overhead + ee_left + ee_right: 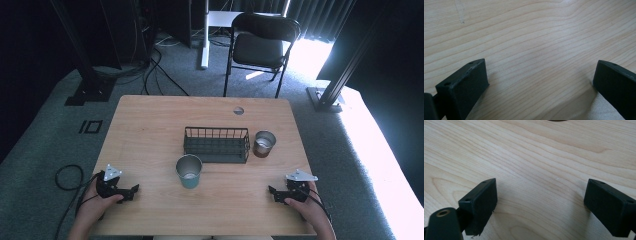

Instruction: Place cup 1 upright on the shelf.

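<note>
Jaws spread (high view: basket [216, 145]).

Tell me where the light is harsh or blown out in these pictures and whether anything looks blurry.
High view: daylight blows out the floor at upper right, and the room's edges are dark. Left gripper view: even light, near black jaws soft, faint shadows on the table. Right gripper view: the same, grain sharp.

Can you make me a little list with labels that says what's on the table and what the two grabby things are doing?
table: light wood
middle: black wire basket
in front of basket: teal cup, upright
right of basket: brown cup, upright
left gripper: open, low over bare wood
right gripper: open, low over bare wood
behind table: black chair
</note>
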`<act>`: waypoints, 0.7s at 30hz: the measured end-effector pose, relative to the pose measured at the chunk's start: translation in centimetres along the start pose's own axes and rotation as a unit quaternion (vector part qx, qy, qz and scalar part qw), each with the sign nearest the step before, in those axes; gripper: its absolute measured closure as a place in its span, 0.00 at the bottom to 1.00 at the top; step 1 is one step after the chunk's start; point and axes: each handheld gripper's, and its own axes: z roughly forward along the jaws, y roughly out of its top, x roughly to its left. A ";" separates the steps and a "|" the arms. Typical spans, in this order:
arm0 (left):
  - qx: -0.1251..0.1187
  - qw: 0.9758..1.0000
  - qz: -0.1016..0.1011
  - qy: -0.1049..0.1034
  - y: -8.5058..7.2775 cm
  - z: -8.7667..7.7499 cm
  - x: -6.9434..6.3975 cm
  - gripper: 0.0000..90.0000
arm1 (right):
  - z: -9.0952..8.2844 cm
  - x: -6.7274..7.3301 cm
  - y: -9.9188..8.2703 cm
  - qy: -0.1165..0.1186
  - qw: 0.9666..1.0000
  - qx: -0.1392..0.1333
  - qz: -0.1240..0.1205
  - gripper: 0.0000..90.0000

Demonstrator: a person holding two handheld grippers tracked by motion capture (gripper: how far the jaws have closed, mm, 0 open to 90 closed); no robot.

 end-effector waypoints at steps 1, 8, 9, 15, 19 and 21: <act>0.000 1.000 0.000 0.000 0.0 0.0 0.0 0.00 | 0.0 0.0 0.0 0.000 1.000 0.000 0.000 0.12; 0.000 1.000 0.000 0.000 0.0 0.0 0.0 0.00 | 0.0 0.0 0.0 0.000 1.000 0.000 -0.001 0.12; 0.000 1.000 0.000 0.000 0.0 0.0 0.0 0.00 | 0.0 0.0 0.0 0.000 1.000 0.000 -0.001 0.12; 0.000 1.000 0.000 0.000 0.0 0.0 0.0 0.00 | 0.1 0.2 0.1 -0.008 1.000 0.002 0.008 0.12; 0.000 1.000 0.000 0.000 0.0 0.0 0.0 0.00 | 0.2 0.3 0.3 -0.004 1.000 0.002 0.006 0.12; 0.000 1.000 0.000 0.000 0.0 0.0 0.0 0.00 | 0.3 0.4 0.4 0.003 1.000 0.000 0.004 0.12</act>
